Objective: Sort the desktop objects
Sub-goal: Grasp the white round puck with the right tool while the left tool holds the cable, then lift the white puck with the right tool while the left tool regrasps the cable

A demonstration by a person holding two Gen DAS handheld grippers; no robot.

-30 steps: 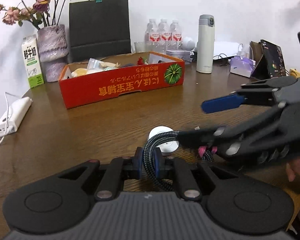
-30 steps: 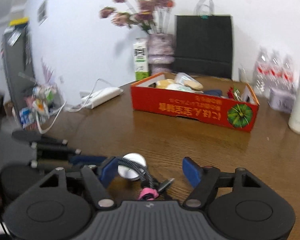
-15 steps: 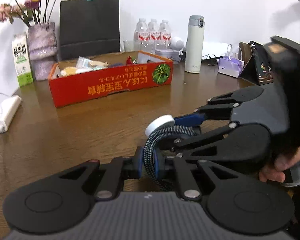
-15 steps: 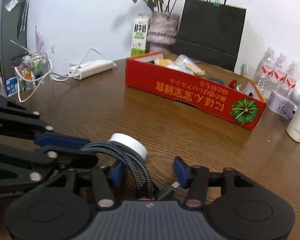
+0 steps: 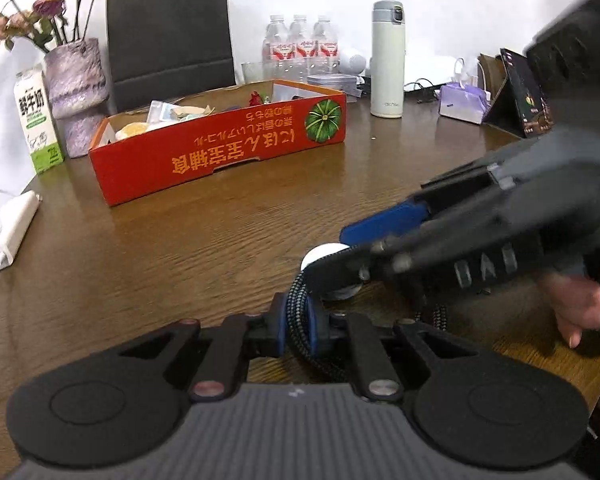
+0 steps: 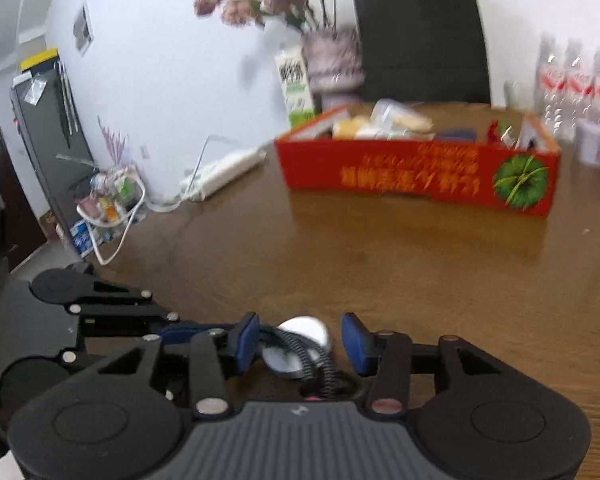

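**A:** Braided black-and-grey charging cable [image 5: 298,312] with a round white puck [image 5: 327,254] on its end — where did it sit?

**B:** Low and centre in the left wrist frame, pinched between the blue pads of the left gripper [image 5: 298,330], whose jaws were closed down to the width of the cord. The puck lay just above that, right of centre, partly covered by the right gripper [image 5: 364,252] reaching in from the right edge.

**A:** And the right gripper's jaws?

**B:** Spread apart. In the right wrist frame its blue pads [image 6: 356,344] stood either side of the white puck [image 6: 300,344] near the bottom centre, neither pad touching it, and the cable [image 6: 320,364] ran down between them. It held nothing.

**A:** What else was on the brown wooden table [image 5: 180,248]?

**B:** A red cardboard box printed with orange characters and a green pumpkin [image 5: 220,152] sat in the upper middle, holding wrapped snacks. To its left were a mottled purple vase of dried roses [image 5: 76,96] and a white-and-green milk carton [image 5: 38,120]. A black paper bag [image 5: 170,32] stood behind the box, a white thermos flask [image 5: 388,60] to its right, and a white power strip [image 5: 10,232] at the left edge.
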